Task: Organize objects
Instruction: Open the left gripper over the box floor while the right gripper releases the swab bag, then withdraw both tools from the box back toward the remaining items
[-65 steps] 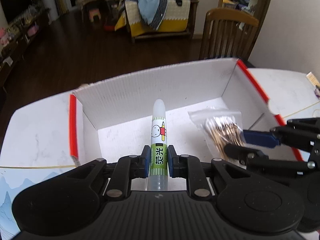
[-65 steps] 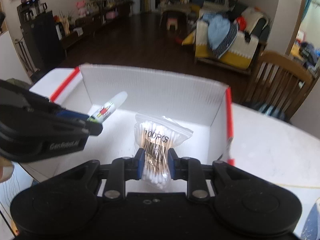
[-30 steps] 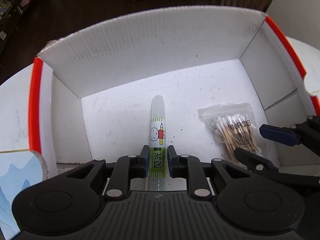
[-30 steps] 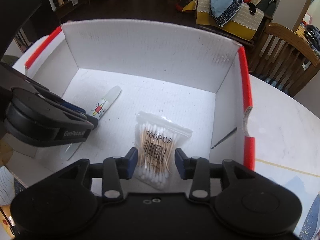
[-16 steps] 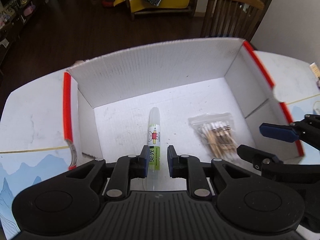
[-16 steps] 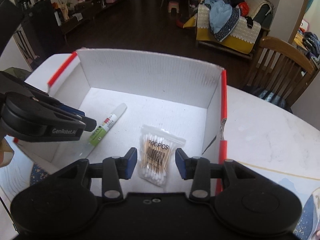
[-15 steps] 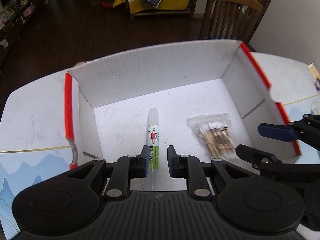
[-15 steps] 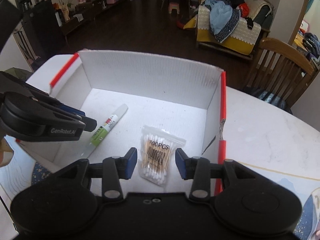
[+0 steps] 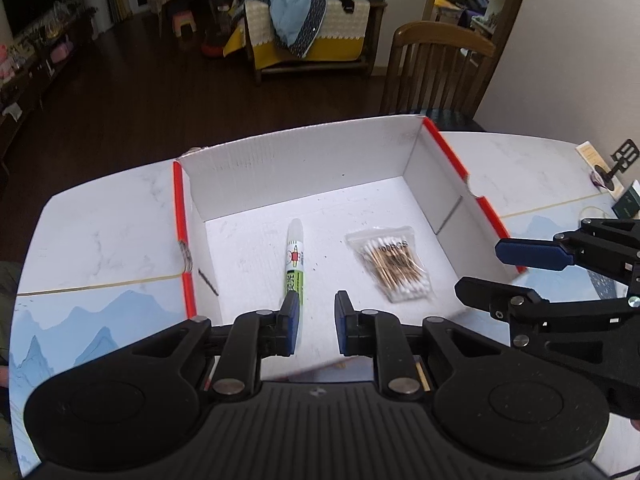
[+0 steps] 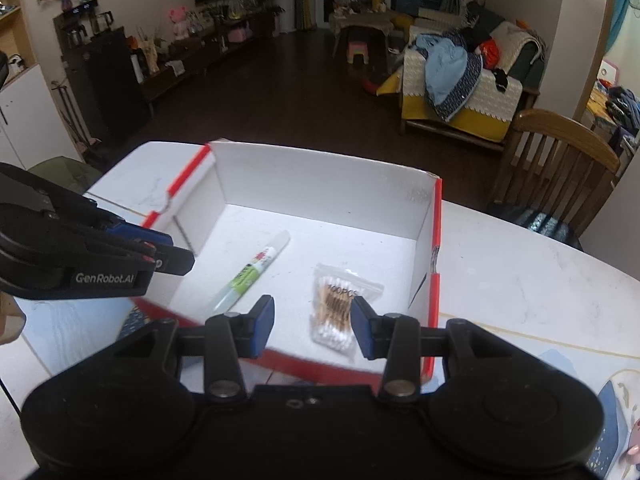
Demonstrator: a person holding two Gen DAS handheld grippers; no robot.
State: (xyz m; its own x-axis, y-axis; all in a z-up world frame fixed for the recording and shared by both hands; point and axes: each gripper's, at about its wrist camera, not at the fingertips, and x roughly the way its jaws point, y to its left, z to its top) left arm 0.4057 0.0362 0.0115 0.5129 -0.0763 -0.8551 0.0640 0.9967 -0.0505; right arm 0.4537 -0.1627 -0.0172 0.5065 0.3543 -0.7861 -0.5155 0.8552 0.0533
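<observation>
A white cardboard box point(image 9: 304, 168) with red edges stands open on the table. On its floor lie a white and green pen point(image 9: 295, 260) and a clear bag of cotton swabs point(image 9: 394, 264), a little apart. My left gripper point(image 9: 317, 316) hangs above the box's near edge, its jaws close together with nothing between them. The pen's near end is hidden behind one finger. My right gripper point(image 10: 312, 304) is open above the near wall, and the swab bag point(image 10: 340, 292) lies free below it. In the right wrist view the left gripper point(image 10: 178, 250) is at the left, above the box, with the pen point(image 10: 256, 268) beyond it.
The box sits on a white marble-look table point(image 9: 112, 232) with a blue mountain print point(image 9: 100, 312) along the near side. A wooden chair point(image 9: 436, 68) stands behind the table. Small items point(image 9: 624, 200) lie at the table's far right edge. A thin dark sliver point(image 9: 208, 282) lies by the box's left wall.
Both grippers have risen and drawn back from the box floor. The pen, earlier between the left jaws, now lies free in the box; the swab bag has not moved.
</observation>
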